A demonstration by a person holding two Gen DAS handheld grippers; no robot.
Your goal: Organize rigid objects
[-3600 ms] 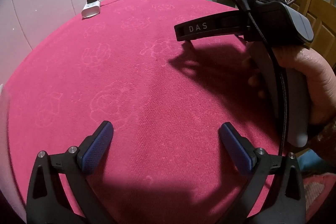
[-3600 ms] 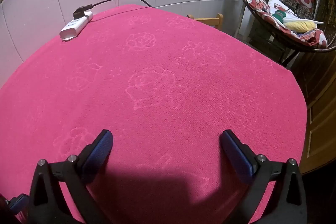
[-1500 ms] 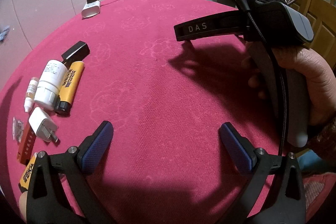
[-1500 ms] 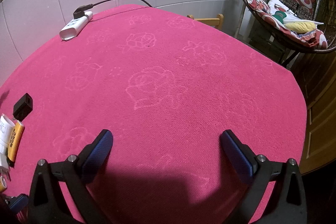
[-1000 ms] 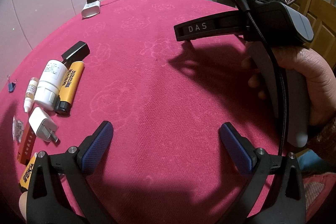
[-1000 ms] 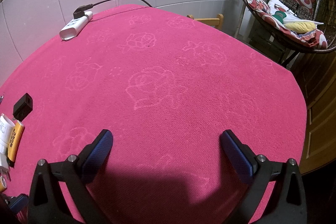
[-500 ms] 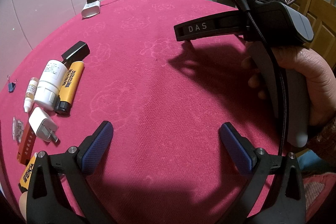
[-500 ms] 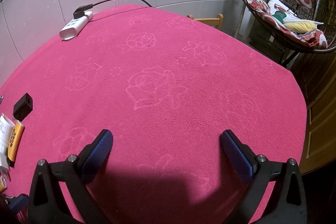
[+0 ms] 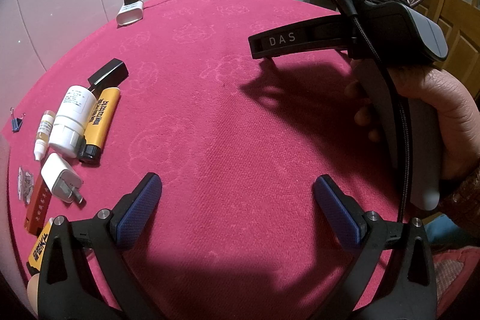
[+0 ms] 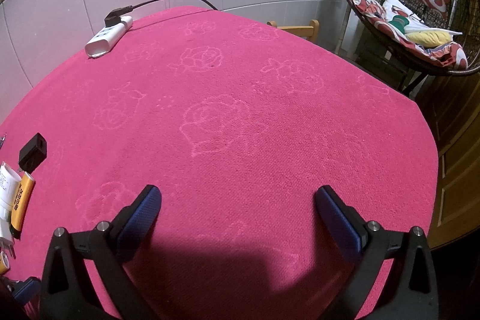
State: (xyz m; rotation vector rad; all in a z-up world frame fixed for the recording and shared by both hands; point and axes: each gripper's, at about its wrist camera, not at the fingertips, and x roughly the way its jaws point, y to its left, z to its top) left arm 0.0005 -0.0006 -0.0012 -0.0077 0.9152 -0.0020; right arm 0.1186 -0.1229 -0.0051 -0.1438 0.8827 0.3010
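Both grippers hover over the pink tabletop [image 9: 240, 146]; I take the white bottle [image 9: 72, 117] as landmark

Left gripper [image 9: 237, 210]: jaws spread wide, nothing between the blue pads. Right gripper [image 10: 238, 213]: jaws likewise spread and empty. In the left view I see the person's hand [image 9: 432, 122] wrapped round the right gripper's grey handle, well to the right of the bottle

Nearest me, below the bottle at the tabletop's left edge: a yellow labelled piece [image 9: 39, 245], partly hidden behind the left gripper's frame; I cannot tell what it is. Next a red-orange lighter [image 9: 37, 207], with a white plug adapter [image 9: 61, 177] overlapping its far end, prongs pointing right. A small clear packet [image 9: 25, 182] lies just left of the lighter

The bottle lies on its side, cap toward me. Touching it on the right, a yellow lighter [image 9: 100, 122]; just left, a small dropper bottle [image 9: 43, 134]. Further left, a blue binder clip [image 9: 16, 122]. Just beyond the bottle, a black charger block [image 9: 109, 74]

Far beyond, at the tabletop's back edge by the tiled wall, a white power strip [image 9: 130, 12] with a black cable plugged in
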